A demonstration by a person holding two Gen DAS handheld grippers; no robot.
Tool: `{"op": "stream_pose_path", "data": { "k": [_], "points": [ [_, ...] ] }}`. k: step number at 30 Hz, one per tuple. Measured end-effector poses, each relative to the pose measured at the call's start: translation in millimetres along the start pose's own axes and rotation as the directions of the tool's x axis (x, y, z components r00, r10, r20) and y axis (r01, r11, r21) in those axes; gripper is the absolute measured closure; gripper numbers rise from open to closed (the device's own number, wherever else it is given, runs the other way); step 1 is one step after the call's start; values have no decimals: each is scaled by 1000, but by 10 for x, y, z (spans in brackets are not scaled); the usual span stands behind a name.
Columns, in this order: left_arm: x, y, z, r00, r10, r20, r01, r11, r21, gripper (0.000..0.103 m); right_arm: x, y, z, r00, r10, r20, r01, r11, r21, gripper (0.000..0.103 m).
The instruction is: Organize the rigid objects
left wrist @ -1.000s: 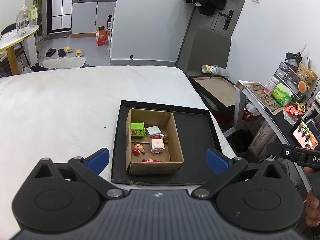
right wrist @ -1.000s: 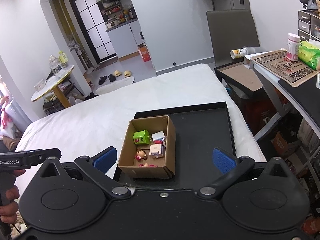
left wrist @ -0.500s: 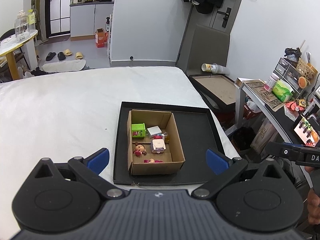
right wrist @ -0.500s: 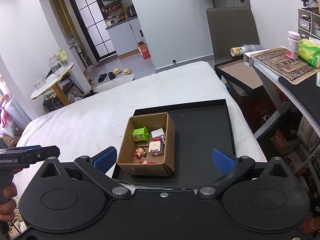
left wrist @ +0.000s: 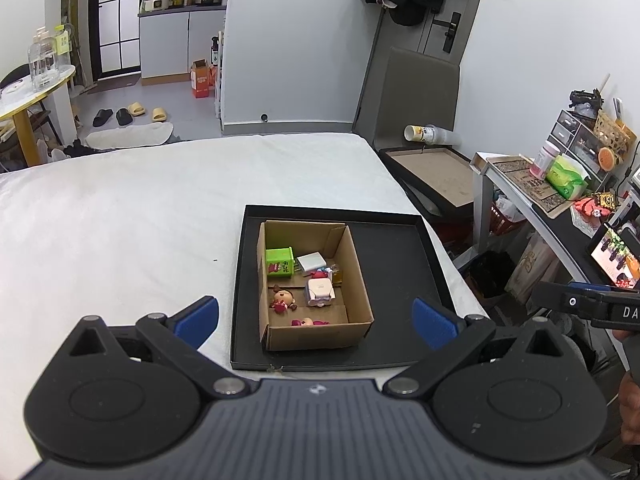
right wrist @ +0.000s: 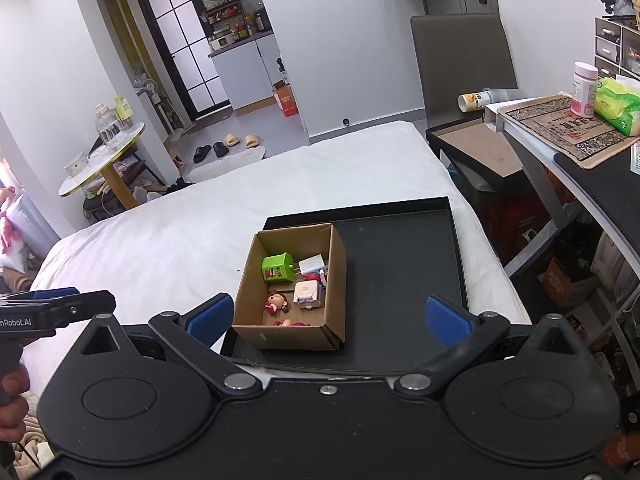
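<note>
A cardboard box (left wrist: 356,280) (right wrist: 336,264) stands in the left part of a shallow black tray (left wrist: 400,264) (right wrist: 400,256) on a white bed. In the box lie a green block (left wrist: 279,263) (right wrist: 277,267), a white flat piece (left wrist: 311,260) (right wrist: 311,265), a pale square toy (left wrist: 319,292) (right wrist: 306,293), a small doll (left wrist: 282,300) (right wrist: 276,303) and a pink figure (left wrist: 307,322). My left gripper (left wrist: 316,318) is open and empty, held back from the tray's near edge. My right gripper (right wrist: 328,316) is open and empty, likewise short of the tray.
The white bed (left wrist: 120,220) spreads left of the tray. A desk (right wrist: 592,168) with a green pack and a bottle stands to the right. A framed board (left wrist: 436,172) and a grey chair (right wrist: 460,56) stand past the bed's right corner.
Both grippers have drifted back and up slightly, so the tray and box sit a little farther away. Both grippers stay open and empty.
</note>
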State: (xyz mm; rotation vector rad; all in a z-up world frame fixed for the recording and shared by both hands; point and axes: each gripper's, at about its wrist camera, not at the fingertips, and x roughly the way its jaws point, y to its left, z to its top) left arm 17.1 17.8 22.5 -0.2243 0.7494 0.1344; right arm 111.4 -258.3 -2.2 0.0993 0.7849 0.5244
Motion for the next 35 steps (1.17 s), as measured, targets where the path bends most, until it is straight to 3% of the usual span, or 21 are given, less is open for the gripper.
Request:
{"op": "stream_pose_path", "data": {
  "k": [18,23,35],
  "points": [
    [-11,-8,-3,1000,15,0,-15,1000,13,1,25,19,-17,1000,-14,-14,14,1000,-17,0],
    [-16,-9,-13,999,47,4,-47,999,16,1,31,20,-16,1000,-14,-17,13,1000,-18,0],
    [7,-36,-33,1000,20,-1,-20,999,47,1,65,3,-29,1000,-17,-26,16,1000,-18,0]
  ]
}}
